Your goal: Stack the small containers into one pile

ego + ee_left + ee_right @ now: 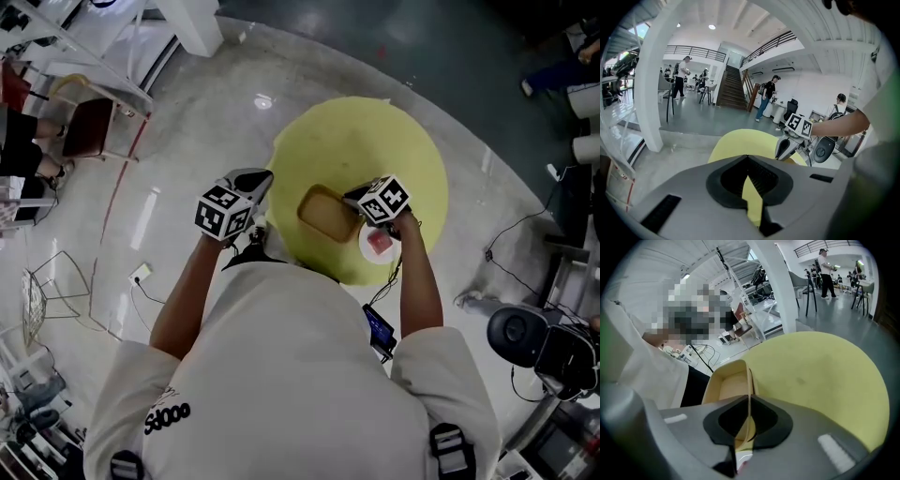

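Tan rectangular container (323, 214) pinched by rim in right hand-held gripper (749, 404) at round yellow worktop (356, 141); left hand-held gripper (748, 161) held closed, empty.

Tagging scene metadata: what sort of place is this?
Probably an open lab or workshop hall, not a home: polished concrete floor, a staircase up to a railed mezzanine, and people at workstations beyond the round yellow table.

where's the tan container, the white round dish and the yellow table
tan container (323, 212): head view, on its inner floor
white round dish (365, 247): head view, on its white rim at the left side
yellow table (375, 141): head view, on the bare far part of its top
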{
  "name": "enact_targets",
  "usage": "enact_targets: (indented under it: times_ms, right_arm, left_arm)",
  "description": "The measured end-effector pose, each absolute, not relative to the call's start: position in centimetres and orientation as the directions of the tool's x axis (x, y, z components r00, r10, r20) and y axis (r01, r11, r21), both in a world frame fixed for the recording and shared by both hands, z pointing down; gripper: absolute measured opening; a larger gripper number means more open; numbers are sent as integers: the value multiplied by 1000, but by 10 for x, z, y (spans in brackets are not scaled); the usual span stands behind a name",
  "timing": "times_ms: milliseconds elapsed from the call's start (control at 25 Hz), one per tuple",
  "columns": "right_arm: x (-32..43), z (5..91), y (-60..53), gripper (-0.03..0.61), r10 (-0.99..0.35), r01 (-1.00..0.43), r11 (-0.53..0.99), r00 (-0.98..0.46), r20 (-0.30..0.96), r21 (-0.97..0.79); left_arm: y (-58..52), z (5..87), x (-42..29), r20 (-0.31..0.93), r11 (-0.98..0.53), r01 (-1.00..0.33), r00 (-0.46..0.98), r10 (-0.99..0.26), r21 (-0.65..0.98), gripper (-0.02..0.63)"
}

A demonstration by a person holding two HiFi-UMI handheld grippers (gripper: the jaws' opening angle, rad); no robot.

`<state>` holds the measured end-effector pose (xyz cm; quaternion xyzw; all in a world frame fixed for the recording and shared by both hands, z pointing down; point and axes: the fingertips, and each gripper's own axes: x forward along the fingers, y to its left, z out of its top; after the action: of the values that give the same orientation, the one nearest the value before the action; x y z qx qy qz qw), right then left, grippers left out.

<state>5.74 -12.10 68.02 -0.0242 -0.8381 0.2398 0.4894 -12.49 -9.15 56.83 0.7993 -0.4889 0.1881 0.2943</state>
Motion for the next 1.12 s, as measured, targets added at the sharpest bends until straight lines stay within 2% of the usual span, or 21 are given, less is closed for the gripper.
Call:
enact_targets:
  times_ms: [200, 680, 800, 960, 1120]
  right_arm:
    - [47, 690, -116, 28, 246, -139, 923, -499, 831, -358]
    - [46, 703, -120, 44, 202, -206, 920, -481, 853, -334]
    - [46, 701, -124, 71, 176, -249, 910, -495, 851, -333]
    - [48, 685, -135, 77, 94, -320, 899, -527, 845, -299]
    - [64, 671, -153, 52, -77, -450, 865, -557, 827, -221]
  left_arm:
    - [-85, 577, -127, 599, -332, -898, 440, -669, 288, 6]
    - [-84, 581, -123, 606, -346, -891, 454, -653, 295, 6]
    - [-89, 581, -122, 598, -359, -883, 469, -650, 303, 6]
    - [-99, 576, -127, 584, -385, -874, 485, -651, 297, 6]
    - [-107, 576, -123, 569, -440, -863, 497, -655, 247, 6]
